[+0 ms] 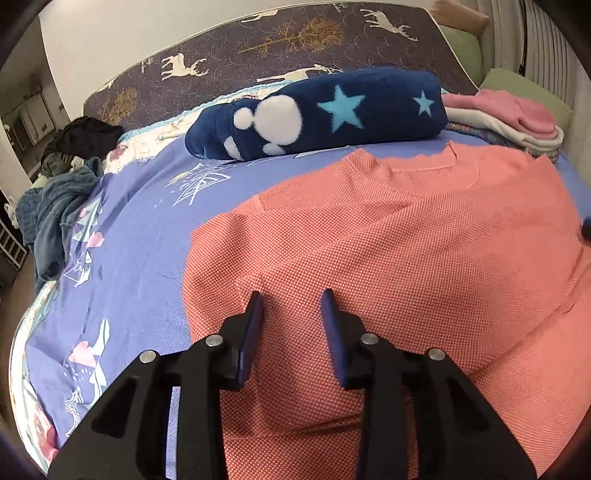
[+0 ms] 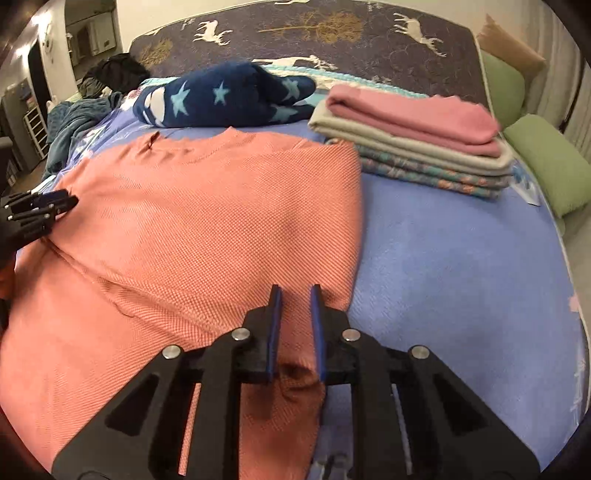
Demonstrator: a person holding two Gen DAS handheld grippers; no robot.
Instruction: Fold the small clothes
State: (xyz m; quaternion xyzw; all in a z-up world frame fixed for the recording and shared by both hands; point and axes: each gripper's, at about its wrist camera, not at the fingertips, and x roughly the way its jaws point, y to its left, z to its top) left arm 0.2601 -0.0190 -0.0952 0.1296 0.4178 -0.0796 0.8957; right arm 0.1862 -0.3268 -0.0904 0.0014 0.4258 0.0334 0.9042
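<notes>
The salmon-pink knitted top (image 2: pixel 207 221) lies flat on the blue bedsheet (image 2: pixel 461 258), collar far. The right hand-held gripper (image 2: pixel 295 291), jaws narrowly parted, straddles its near right edge; the left hand-held gripper (image 1: pixel 291 295) hovers apart, empty

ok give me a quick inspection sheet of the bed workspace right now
surface: bed with blue patterned sheet.
job's things: salmon knit top spread flat; folded stack at its far right.
clutter: navy star blanket behind the top; heaped teal and dark clothes at the left edge.
grippers: left gripper open over the top; right gripper narrowly open, fabric bunched between its fingers.
cables: nothing seen.
surroundings: deer-print headboard, green cushions.
</notes>
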